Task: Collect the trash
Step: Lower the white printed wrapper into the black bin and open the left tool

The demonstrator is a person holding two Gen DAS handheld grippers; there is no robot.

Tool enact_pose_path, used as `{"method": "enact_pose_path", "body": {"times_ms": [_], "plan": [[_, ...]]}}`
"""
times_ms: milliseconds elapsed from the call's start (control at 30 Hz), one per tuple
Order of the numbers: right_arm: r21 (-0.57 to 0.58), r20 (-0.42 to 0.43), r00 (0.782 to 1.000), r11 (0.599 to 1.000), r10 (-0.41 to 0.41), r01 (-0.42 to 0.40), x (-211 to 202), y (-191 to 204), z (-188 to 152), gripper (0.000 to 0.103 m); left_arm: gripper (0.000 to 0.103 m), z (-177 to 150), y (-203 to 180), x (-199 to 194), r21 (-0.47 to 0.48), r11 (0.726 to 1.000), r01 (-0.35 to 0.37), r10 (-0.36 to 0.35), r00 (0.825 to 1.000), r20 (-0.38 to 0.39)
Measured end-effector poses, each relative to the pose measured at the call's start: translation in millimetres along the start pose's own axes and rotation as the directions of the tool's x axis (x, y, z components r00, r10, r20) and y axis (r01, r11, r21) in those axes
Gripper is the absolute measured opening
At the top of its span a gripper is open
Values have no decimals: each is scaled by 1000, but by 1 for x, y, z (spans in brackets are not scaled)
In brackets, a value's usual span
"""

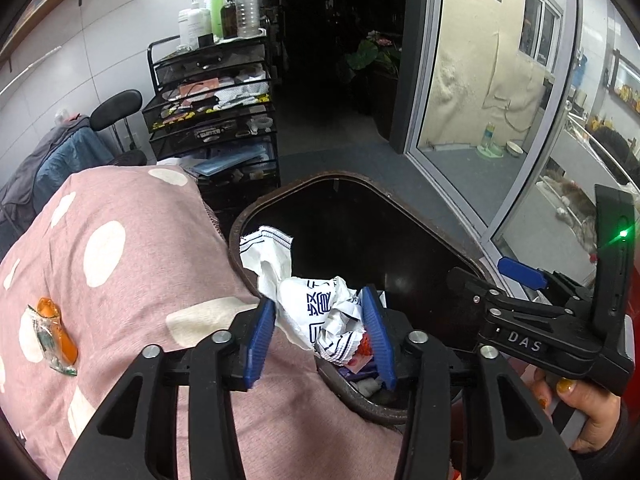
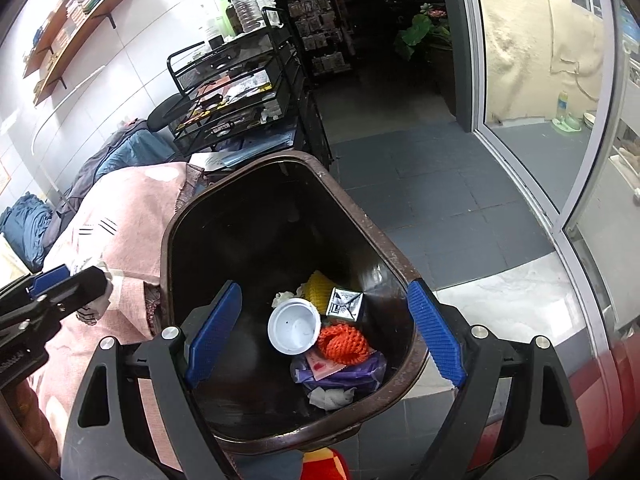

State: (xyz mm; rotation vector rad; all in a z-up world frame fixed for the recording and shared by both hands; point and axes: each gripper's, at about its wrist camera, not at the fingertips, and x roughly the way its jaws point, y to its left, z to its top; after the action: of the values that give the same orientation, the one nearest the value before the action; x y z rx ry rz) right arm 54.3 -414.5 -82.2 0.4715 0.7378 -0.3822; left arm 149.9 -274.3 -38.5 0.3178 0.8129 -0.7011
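A dark brown trash bin (image 1: 400, 200) stands against a pink blanket with white dots (image 1: 120, 280). My left gripper (image 1: 320, 332) hangs over the bin's near rim, shut on a crumpled white paper with blue print (image 1: 316, 312) that fills the gap between its blue pads. In the right wrist view my right gripper (image 2: 326, 332) is open above the bin (image 2: 168, 240), nothing between its pads. Inside lie a white lid (image 2: 294, 326), orange netting (image 2: 344, 342), a small box (image 2: 345, 305) and a yellow piece (image 2: 318, 288). An orange wrapper (image 1: 54, 332) lies on the blanket.
A black mesh cart (image 1: 212, 112) topped with bottles stands behind the bin. A glass sliding door (image 1: 480, 120) is at the right, with dark tiled floor (image 2: 420, 200) in front. Wall shelves (image 2: 80, 20) hang at the upper left. A hand (image 1: 588, 412) holds the right gripper.
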Motion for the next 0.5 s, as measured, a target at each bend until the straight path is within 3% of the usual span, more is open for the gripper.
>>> {"method": "enact_pose_path", "body": {"times_ms": [133, 300, 500], "plan": [[3, -3, 1000, 1000, -3, 3, 1, -1, 0, 85, 75, -1, -1, 5, 5, 1000, -8, 8, 1000, -14], [6, -3, 1000, 1000, -6, 6, 1, -2, -1, 88, 87, -3, -2, 6, 16, 1000, -8, 8, 1000, -9], [12, 1, 1000, 1000, -20, 20, 1, -3, -1, 89, 92, -3, -4, -6, 27, 999, -26, 25, 999, 39]]}}
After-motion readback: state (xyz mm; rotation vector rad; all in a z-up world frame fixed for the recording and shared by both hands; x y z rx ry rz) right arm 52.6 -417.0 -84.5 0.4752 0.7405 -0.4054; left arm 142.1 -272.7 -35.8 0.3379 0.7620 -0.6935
